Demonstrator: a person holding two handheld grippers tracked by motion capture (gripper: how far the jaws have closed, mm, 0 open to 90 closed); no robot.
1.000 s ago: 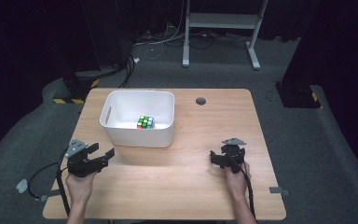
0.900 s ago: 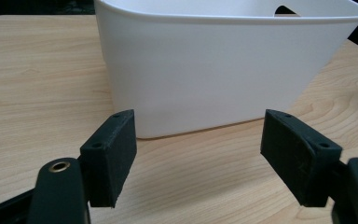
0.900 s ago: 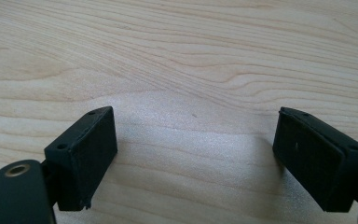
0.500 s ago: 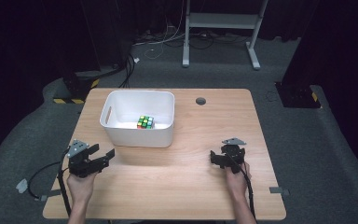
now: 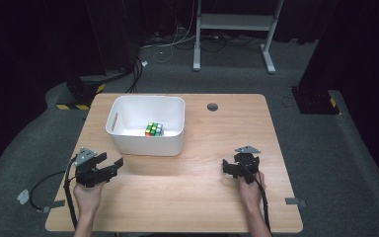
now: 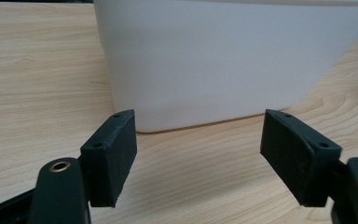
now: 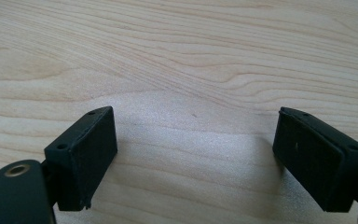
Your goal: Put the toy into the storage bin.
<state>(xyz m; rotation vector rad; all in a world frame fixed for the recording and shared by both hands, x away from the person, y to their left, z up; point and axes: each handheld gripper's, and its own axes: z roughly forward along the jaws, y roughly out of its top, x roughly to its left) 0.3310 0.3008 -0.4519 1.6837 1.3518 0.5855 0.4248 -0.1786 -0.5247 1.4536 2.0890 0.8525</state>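
Observation:
A white plastic bin (image 5: pixel 148 140) stands on the wooden table (image 5: pixel 197 192) toward the back left, and a multicoloured puzzle cube (image 5: pixel 153 129) lies inside it. My left gripper (image 5: pixel 111 165) rests at the table's front left, open and empty, its jaws aimed at the bin's near wall (image 6: pixel 223 60). At the front right my right gripper (image 5: pixel 229 168) is open too, with nothing but bare wood (image 7: pixel 191 116) between its fingers. A hand holds each gripper from below.
A round cable hole (image 5: pixel 212 106) sits near the table's back edge. Behind the table are a white desk frame (image 5: pixel 237 22), loose cables (image 5: pixel 163 47) on grey carpet and dark curtains. Cables trail from both grippers off the front edge.

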